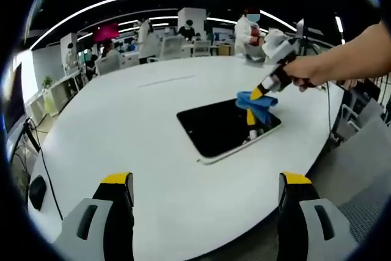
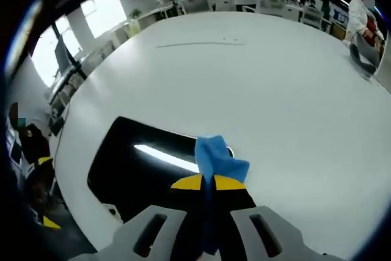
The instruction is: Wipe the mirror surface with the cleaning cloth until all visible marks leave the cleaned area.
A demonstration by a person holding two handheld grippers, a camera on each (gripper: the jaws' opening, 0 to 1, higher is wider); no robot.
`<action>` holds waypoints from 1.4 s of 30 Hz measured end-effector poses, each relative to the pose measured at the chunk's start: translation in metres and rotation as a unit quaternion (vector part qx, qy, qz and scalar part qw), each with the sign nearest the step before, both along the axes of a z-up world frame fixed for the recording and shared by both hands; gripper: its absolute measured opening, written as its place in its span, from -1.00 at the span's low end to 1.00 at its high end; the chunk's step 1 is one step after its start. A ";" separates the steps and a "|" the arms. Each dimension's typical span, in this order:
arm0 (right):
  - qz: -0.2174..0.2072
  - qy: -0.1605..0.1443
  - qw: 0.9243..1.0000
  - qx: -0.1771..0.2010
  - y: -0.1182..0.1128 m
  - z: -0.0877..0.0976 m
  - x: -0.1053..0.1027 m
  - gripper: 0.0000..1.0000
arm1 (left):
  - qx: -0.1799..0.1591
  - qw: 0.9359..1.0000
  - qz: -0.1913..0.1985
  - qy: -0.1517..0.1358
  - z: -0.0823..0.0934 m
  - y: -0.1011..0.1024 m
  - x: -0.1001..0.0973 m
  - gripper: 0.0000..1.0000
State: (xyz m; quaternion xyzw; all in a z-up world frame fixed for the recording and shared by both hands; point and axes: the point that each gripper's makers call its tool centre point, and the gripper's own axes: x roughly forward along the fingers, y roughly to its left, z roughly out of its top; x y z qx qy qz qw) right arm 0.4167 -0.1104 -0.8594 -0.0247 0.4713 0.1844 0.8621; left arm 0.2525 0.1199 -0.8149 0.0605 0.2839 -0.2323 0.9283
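The mirror lies flat on the white tabletop, a dark rounded rectangle with a pale rim. In the left gripper view its long axis runs from near left to far right, and it sits right of the tabletop's middle, close to the right edge. In the right gripper view a bright streak of ceiling light reflects across its glass.

The blue cleaning cloth rests on the mirror's far right part, bunched and hanging down onto the glass. The right gripper has its yellow-tipped jaws pressed together on the cloth, a person's hand holding it from the right.

The left gripper hovers at the near edge of the tabletop, jaws spread wide with nothing between them.

Beyond the tabletop stand office desks, chairs and several people.
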 end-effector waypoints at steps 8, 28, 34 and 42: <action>0.026 0.014 1.000 0.008 0.028 -0.002 -0.001 -1.00 | -0.006 1.000 0.007 -0.002 0.001 0.001 0.000 0.99; 0.072 0.017 0.997 0.019 0.094 -0.005 0.008 -1.00 | -0.009 1.000 0.016 0.003 0.000 0.004 -0.001 0.99; 0.093 0.017 0.995 0.016 0.118 -0.007 0.015 -1.00 | -0.006 1.000 0.016 0.005 -0.001 0.006 -0.001 0.99; 0.113 0.019 0.993 0.010 0.141 -0.011 0.027 -1.00 | -0.007 1.000 0.016 0.002 0.000 0.006 0.000 0.99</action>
